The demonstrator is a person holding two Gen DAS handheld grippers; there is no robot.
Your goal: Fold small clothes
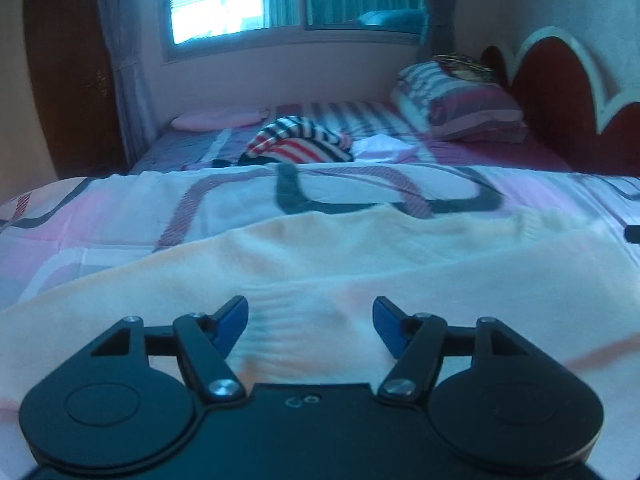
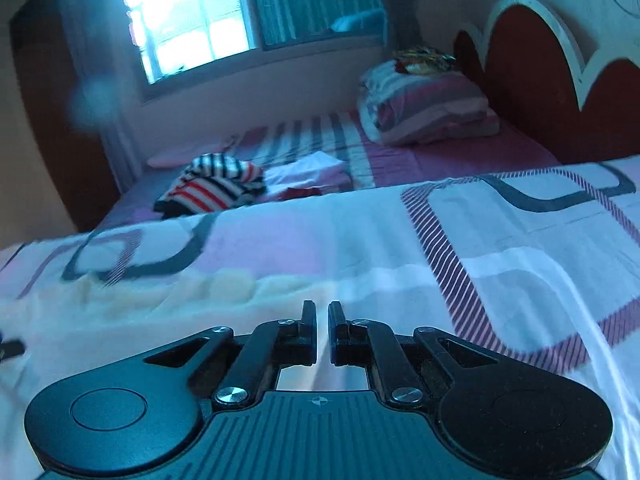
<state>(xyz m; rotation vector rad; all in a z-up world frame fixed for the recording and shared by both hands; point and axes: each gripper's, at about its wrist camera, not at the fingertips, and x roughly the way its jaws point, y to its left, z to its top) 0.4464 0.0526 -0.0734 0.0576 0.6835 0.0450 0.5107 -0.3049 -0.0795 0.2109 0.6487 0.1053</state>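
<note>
1. Blue-padded left gripper [image 1: 310, 326] is held wide open low over a pale cream knitted garment [image 1: 320, 256]; nothing is clamped between the pads.
2. Black right gripper [image 2: 322, 330] is seen nearly closed, a narrow gap remaining; whether cloth is pinched cannot be told.
3. The garment is spread on a pink-and-white patterned bedsheet [image 2: 500, 248].
4. A red, white and navy striped garment [image 1: 300, 144] is heaped farther back.

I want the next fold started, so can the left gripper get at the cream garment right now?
Probably yes: the left gripper is open directly over the cream garment, with nothing between them.
</note>
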